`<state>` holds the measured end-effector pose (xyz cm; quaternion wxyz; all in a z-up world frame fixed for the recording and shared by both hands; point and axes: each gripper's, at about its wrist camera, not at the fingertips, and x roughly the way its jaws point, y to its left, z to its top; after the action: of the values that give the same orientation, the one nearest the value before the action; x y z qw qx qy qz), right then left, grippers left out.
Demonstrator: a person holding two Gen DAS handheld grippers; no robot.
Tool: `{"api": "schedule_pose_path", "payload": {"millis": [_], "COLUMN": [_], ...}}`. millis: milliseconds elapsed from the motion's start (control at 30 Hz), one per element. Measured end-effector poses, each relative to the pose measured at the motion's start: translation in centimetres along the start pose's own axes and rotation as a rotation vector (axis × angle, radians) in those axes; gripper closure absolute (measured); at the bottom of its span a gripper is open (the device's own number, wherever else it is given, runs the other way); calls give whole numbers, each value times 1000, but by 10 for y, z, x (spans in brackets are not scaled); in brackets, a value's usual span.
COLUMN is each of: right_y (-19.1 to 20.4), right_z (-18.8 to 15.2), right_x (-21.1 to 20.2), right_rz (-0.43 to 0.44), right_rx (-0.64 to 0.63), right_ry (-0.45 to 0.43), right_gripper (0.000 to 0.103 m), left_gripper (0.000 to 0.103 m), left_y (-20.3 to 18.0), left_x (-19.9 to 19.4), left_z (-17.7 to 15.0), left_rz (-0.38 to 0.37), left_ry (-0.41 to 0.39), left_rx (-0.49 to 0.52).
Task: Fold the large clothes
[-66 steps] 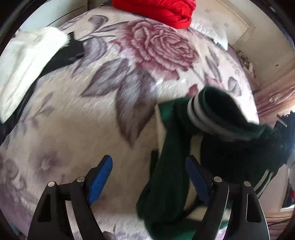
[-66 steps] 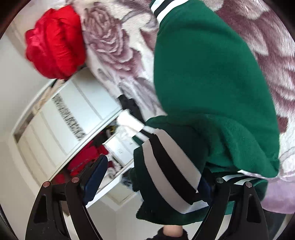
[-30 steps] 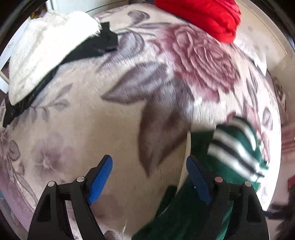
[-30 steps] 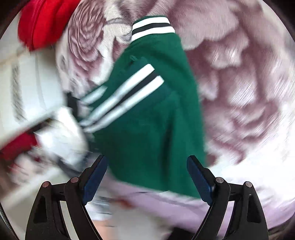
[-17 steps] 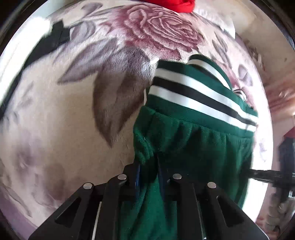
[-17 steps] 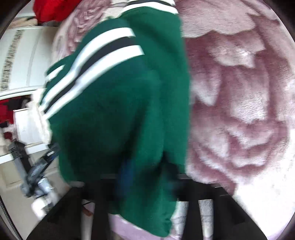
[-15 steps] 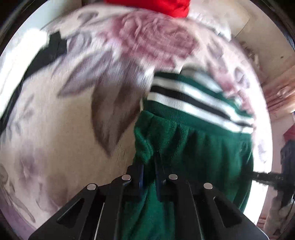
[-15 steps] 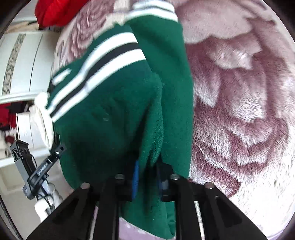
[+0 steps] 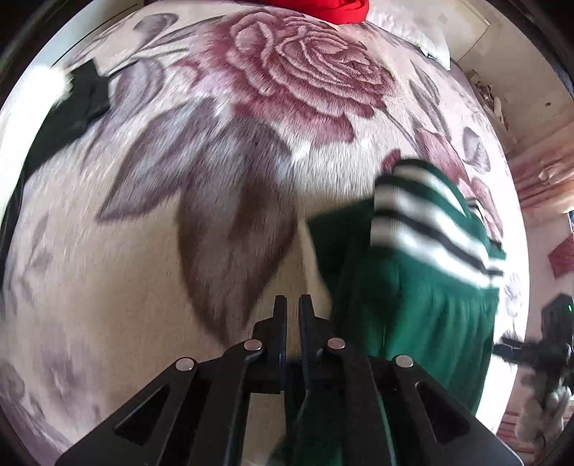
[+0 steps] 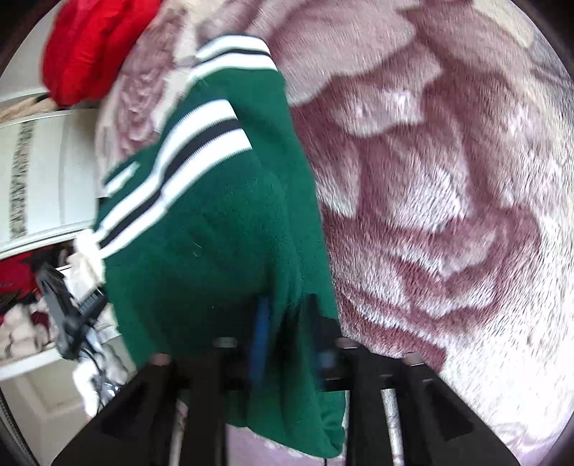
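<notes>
A green sweater [image 9: 423,315] with white and black striped cuffs lies bunched on the rose-patterned blanket [image 9: 222,179], at the right of the left wrist view. My left gripper [image 9: 292,304] is shut, its fingers nearly touching, with no cloth seen between them; the sweater hangs just to its right. In the right wrist view the sweater [image 10: 215,233] fills the left and centre. My right gripper [image 10: 283,315] has its jaws close together on the sweater's edge, blurred by motion.
A red garment [image 9: 323,9] lies at the far edge of the bed, also in the right wrist view [image 10: 93,46]. A black and white garment [image 9: 68,107] lies at the left. A white wardrobe [image 10: 39,172] stands beside the bed.
Both grippers closed on the sweater about half a second ago. Since then the sweater has slid right, out of my left fingers. My right gripper still pinches it.
</notes>
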<state>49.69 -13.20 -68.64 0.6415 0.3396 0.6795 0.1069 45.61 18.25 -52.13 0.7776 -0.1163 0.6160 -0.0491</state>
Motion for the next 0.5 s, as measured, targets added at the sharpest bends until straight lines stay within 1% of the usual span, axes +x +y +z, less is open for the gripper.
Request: {"api": "schedule_pose_path", "payload": {"millis": [33, 67, 100, 133, 167, 200, 233, 267, 300, 367, 467, 500], "right_y": [-6, -12, -17, -19, -18, -17, -14, -6, 1, 14, 26, 27], "right_z": [1, 3, 8, 15, 19, 25, 28, 32, 37, 48, 53, 51], "right_x": [-2, 2, 10, 23, 37, 54, 65, 75, 80, 89, 96, 96], "right_rz": [48, 89, 102, 119, 129, 139, 142, 130, 139, 178, 171, 159], "right_rx": [-23, -41, -52, -66, -84, -115, -143, -194, -218, -221, -229, -231], "right_ry": [-31, -36, -7, 40, 77, 118, 132, 127, 119, 112, 92, 74], "right_gripper": [1, 0, 1, 1, 0, 0, 0, 0, 0, 0, 0, 0], "left_gripper": [95, 90, 74, 61, 35, 28, 28, 28, 28, 28, 28, 28], "left_y": [4, 8, 12, 17, 20, 24, 27, 33, 37, 46, 57, 62], "left_x": [-4, -5, -5, -7, -8, -11, -11, -13, -15, -21, -27, -28], "left_z": [-10, -18, -26, -37, -46, -54, -56, -64, -69, -83, -107, -120], "left_rz": [10, 24, 35, 48, 63, 79, 84, 85, 93, 105, 135, 150], "left_ry": [0, 3, 5, 7, 4, -8, -13, -14, -17, -34, -41, -34], "left_rx": [-14, -28, -43, -55, -65, -84, -104, -132, -149, -193, -245, -262]}}
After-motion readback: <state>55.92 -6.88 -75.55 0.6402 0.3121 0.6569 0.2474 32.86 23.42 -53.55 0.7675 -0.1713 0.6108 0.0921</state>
